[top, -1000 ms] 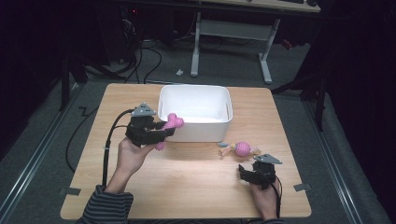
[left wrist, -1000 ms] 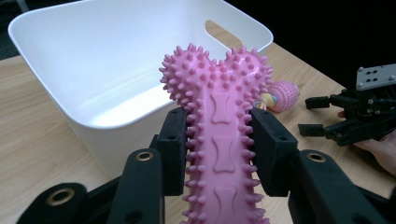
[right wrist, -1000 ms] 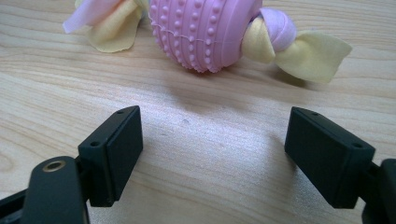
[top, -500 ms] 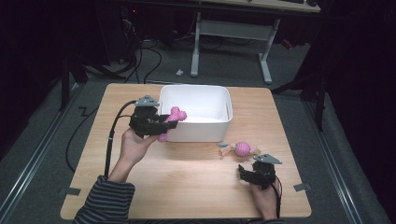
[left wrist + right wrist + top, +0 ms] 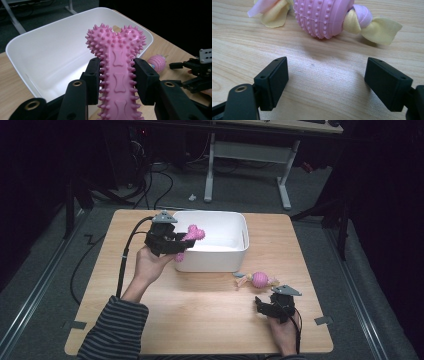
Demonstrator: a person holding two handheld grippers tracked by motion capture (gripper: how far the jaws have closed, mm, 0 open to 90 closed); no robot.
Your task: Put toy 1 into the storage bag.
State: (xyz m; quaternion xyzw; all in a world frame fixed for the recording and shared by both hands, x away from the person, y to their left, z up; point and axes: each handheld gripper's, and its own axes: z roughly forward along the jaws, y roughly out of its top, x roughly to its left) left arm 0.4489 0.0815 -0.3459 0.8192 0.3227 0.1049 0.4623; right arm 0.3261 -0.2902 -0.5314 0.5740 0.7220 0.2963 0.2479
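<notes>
Left gripper (image 5: 176, 243) clamped on spiky pink bone toy (image 5: 190, 239); since the earlier frame it has carried it toward 1 o'clock, toy's head now over the white bin (image 5: 235, 262) rim. Right gripper (image 5: 266, 304) unmoved, jaws wide, empty, pink ball toy (image 5: 260, 279) at its 12 o'clock.

No words, labels, brand marks or numbers can be read on anything here on the table.

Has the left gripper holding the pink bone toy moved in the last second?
Yes. The left gripper carried the spiky pink bone toy rightward, over the white bin's rim.
</notes>
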